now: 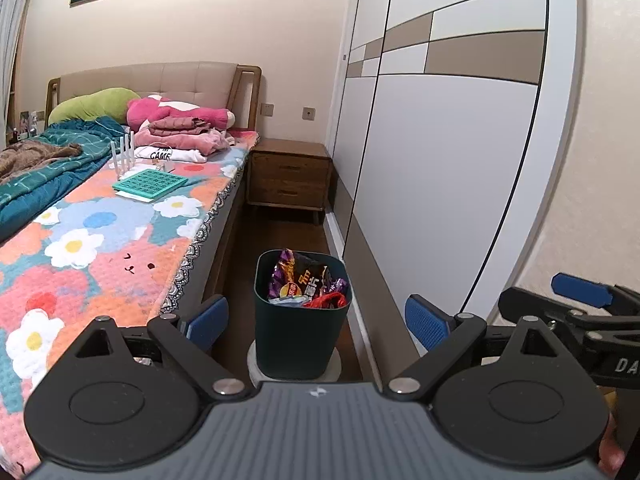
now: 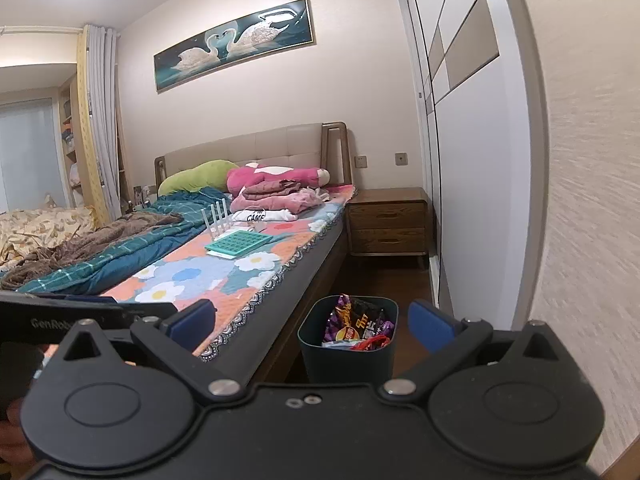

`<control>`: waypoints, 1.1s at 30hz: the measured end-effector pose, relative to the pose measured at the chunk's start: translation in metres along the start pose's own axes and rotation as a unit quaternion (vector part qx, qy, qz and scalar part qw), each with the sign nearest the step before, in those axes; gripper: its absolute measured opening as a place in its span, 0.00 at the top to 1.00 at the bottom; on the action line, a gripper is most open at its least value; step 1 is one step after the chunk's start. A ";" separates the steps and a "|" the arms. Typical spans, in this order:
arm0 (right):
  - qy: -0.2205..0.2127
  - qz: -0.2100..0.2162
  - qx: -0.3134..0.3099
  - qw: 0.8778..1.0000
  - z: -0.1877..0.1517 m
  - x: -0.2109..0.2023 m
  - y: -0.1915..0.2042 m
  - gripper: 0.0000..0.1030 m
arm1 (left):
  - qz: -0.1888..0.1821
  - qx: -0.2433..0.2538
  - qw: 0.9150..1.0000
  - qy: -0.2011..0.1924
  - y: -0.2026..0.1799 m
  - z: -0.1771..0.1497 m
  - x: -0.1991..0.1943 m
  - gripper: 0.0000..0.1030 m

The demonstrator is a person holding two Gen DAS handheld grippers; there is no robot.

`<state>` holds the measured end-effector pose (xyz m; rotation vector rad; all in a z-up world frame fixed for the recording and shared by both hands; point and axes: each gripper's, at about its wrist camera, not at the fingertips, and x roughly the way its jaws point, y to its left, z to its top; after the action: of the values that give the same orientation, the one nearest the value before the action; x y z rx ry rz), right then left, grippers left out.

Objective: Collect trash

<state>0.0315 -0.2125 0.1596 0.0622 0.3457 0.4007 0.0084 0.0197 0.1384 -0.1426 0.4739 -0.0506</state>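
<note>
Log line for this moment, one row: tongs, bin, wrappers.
left tongs: open, empty | right tongs: open, empty | bin: upright on floor beside bed | snack wrappers: inside bin

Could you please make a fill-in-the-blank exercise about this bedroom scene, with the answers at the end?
1. The dark green plastic trash bin stands on the floor between the bed and the ____.
2. The bin holds crumpled snack ____.
3. Both the left gripper and the right gripper are ____ and hold nothing.
4. The wooden nightstand has ____ drawers.

Answers: wardrobe; wrappers; open; two
</note>
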 end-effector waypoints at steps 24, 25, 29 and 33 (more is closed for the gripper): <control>0.017 -0.002 -0.002 1.000 0.003 0.004 0.012 0.00 | -0.016 0.003 1.000 -0.025 0.008 -0.005 -0.015 0.07; 0.019 -0.002 -0.003 1.000 0.003 0.005 0.012 0.00 | -0.016 0.004 1.000 -0.026 0.008 -0.005 -0.015 0.07; 0.024 -0.004 -0.003 1.000 0.004 0.008 0.012 0.00 | -0.018 0.003 1.000 -0.023 0.010 -0.005 -0.012 0.07; 0.027 -0.005 0.002 1.000 0.004 0.010 0.010 0.00 | -0.018 0.001 1.000 -0.020 0.013 -0.006 -0.009 0.07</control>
<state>0.0378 -0.1989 0.1612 0.0537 0.4005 0.3917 -0.0020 0.0326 0.1350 -0.1492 0.4320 -0.0831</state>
